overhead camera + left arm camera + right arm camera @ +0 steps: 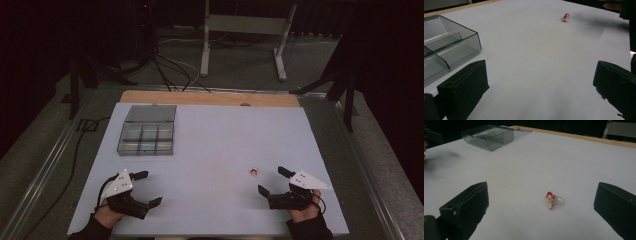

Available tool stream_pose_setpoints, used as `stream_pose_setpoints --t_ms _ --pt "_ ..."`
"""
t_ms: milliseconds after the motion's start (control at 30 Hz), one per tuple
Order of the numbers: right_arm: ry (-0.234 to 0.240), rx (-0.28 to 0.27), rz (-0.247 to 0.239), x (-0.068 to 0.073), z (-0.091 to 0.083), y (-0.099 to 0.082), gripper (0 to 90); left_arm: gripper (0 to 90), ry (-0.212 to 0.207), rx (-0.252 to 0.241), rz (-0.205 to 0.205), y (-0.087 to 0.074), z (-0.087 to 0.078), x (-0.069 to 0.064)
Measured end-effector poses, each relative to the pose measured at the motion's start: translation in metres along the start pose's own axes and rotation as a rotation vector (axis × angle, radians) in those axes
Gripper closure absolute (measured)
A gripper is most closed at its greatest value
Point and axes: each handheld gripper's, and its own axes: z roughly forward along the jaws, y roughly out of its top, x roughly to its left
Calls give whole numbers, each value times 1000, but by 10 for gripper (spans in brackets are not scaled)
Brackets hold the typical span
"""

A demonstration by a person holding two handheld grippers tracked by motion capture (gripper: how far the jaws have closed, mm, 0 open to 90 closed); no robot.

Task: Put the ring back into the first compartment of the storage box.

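A small ring with a red and white Santa head [254, 172] lies on the white table [215, 135], near the right front. My right gripper [271, 181] rests just right of it, jaws wide apart. In the right gripper view the ring [551, 200] lies a short way ahead, between the lines of the two open jaws of that gripper [541, 207], touching neither. My left gripper [150, 188] rests open at the left front with nothing in it. From the left gripper [540, 87] the ring [566, 17] appears far off.
A clear grey plastic box with several compartments and its lid folded back [147, 131] stands at the back left of the table; its corner [451, 47] is close to my left gripper. A wooden strip [210, 97] runs along the far edge.
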Motion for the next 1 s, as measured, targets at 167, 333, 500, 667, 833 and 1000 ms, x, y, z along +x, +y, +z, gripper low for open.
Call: stream_pose_setpoints --t_ms 167,333,500,667,833,1000 --pt "-4 -11 -8 1 1 1 0 3 -19 6 -5 3 3 -1" --pt "-14 -6 -15 3 0 2 0 3 -52 -1 7 17 6 -6" --pt "-22 -16 -21 4 -2 4 0 3 -77 4 25 34 11 -8" --pt "-22 -23 -30 6 -4 6 0 3 -90 9 55 49 18 -12" --pt "-14 -37 -23 6 -7 7 0 3 -112 7 71 64 28 -12" --pt "-20 -54 -24 5 -9 9 0 4 -124 5 77 77 38 -9"
